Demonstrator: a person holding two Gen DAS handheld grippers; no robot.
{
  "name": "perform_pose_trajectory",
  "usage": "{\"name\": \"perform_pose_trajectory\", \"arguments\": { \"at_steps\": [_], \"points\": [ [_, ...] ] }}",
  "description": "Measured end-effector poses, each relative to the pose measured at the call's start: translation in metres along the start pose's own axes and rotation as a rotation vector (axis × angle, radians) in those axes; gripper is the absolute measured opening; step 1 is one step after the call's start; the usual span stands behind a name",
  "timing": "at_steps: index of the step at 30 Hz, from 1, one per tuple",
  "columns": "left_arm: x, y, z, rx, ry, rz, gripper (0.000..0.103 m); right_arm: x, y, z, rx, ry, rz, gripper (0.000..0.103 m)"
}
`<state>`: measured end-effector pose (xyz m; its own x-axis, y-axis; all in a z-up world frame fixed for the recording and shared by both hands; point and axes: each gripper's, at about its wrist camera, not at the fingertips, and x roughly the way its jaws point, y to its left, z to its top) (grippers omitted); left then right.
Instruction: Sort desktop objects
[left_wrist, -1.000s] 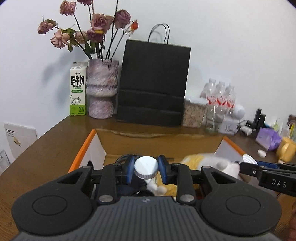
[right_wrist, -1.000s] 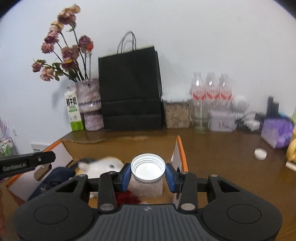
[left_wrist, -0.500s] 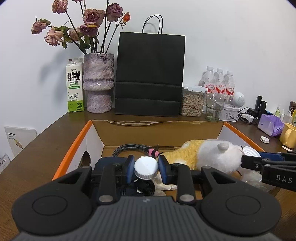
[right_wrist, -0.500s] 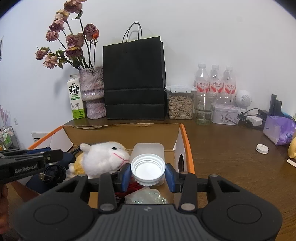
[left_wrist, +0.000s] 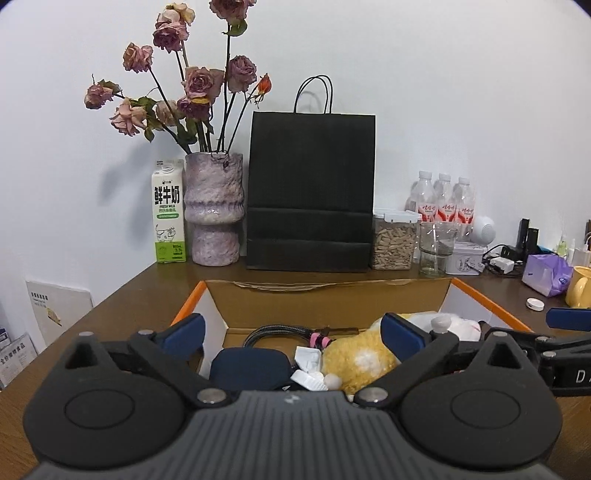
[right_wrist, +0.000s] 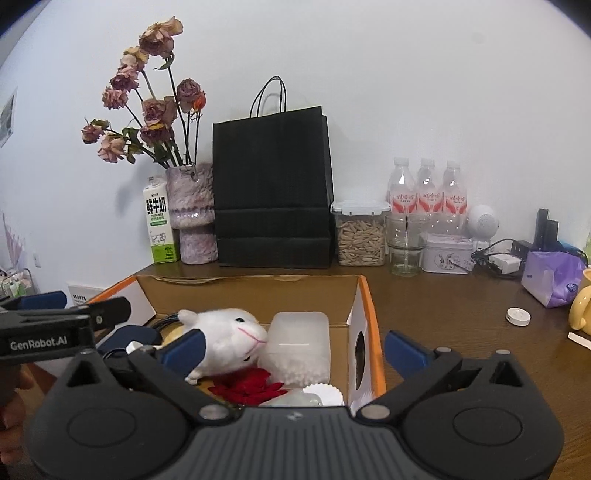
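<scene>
An orange-rimmed cardboard box lies under both grippers. My left gripper is opening wide, and no pad touches anything. Below it a small white-capped bottle lies in the box beside a dark blue pouch, a black cable and a yellow-white plush toy. My right gripper is also opening, its pads free. Under it sit a white-lidded clear jar, a frosted container, a red item and the plush toy.
Along the wall stand a milk carton, a vase of dried roses, a black paper bag, a seed jar, water bottles and a glass. To the right lie a purple tissue pack, a yellow mug and a white disc.
Both grippers went from shut to wide open. The small white-capped bottle left the left gripper and the white-lidded jar left the right one; both now lie in the box.
</scene>
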<state>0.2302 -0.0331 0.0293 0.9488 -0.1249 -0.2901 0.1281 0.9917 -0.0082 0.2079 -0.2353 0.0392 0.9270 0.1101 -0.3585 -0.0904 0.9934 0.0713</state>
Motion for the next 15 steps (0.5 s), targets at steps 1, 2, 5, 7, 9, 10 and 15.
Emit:
{"name": "perform_pose_trajectory", "arguments": {
  "at_steps": [1, 2, 5, 7, 9, 10, 15],
  "points": [
    [0.0001, 0.0000, -0.0001, 0.000, 0.004, 0.002, 0.103, 0.0003, 0.0006, -0.0002, -0.002, 0.002, -0.003, 0.103],
    [0.0006, 0.0002, -0.0001, -0.001, 0.007, 0.003, 0.103, 0.0000, 0.0007, -0.0003, -0.004, 0.002, -0.004, 0.103],
    [0.0002, 0.0010, 0.0001, -0.003, 0.009, 0.005, 0.103, -0.0020, 0.0011, -0.0008, -0.003, -0.004, -0.003, 0.103],
    [0.0002, 0.0015, -0.0003, -0.002, 0.010, 0.004, 0.103, -0.0027, 0.0014, -0.0011, -0.003, -0.006, -0.004, 0.103],
    [0.0004, 0.0013, -0.0005, 0.000, 0.012, 0.002, 0.103, -0.0029, 0.0014, -0.0016, -0.001, -0.007, -0.004, 0.103],
    [0.0004, 0.0014, -0.0006, 0.000, 0.012, 0.001, 0.103, -0.0027, 0.0010, -0.0014, 0.000, -0.007, -0.004, 0.103],
    [0.0002, 0.0013, -0.0011, -0.001, 0.012, -0.001, 0.103, -0.0027, 0.0010, -0.0016, -0.001, -0.006, -0.003, 0.103]
  ]
}}
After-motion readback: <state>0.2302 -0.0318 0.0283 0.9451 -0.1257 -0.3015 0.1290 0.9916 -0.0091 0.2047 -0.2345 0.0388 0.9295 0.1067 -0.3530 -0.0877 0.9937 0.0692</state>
